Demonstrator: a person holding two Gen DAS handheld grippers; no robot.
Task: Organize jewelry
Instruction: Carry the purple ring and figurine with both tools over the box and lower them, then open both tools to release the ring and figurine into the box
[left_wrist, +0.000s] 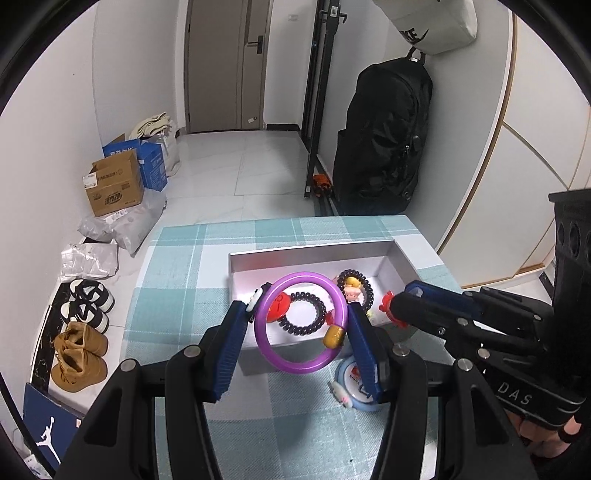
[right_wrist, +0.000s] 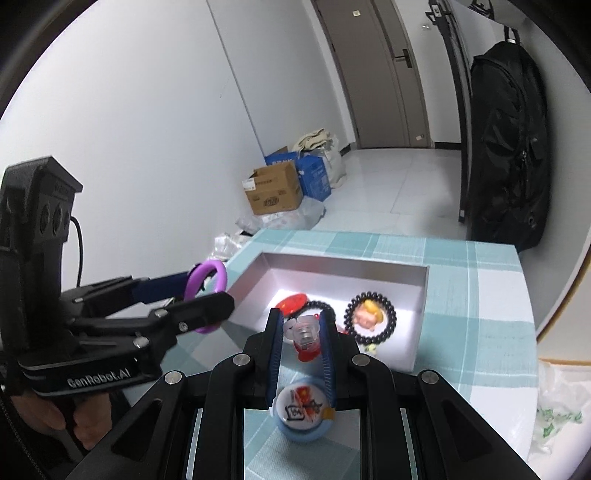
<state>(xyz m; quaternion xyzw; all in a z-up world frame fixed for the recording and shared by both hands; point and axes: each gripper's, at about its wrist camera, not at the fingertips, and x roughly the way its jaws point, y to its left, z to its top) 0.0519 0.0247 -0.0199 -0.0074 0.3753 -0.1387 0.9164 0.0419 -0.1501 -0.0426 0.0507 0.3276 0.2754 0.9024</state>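
Observation:
My left gripper (left_wrist: 299, 325) is shut on a purple bangle (left_wrist: 295, 369) with a gold bead and holds it above the near wall of a white box (left_wrist: 310, 251). The same gripper (right_wrist: 210, 291) and bangle (right_wrist: 221, 275) show at the left of the right wrist view. My right gripper (right_wrist: 301, 325) is shut on a small red and clear ornament (right_wrist: 304, 332) over the box's near edge (right_wrist: 343, 266); it also appears as the gripper (left_wrist: 400, 299) at the right of the left wrist view. In the box lie a black coil hair tie (left_wrist: 286, 325) with a red charm (right_wrist: 293, 302) and a black bead bracelet (right_wrist: 393, 317) around a doll figure.
A round blue badge (right_wrist: 303, 410) lies on the teal plaid cloth (left_wrist: 177, 295) in front of the box. Shoes (left_wrist: 79, 354) and cardboard boxes (left_wrist: 114, 184) sit on the floor to the left. A black backpack (left_wrist: 384, 147) hangs beyond the table. A plastic bag (right_wrist: 557, 406) lies at the table's right.

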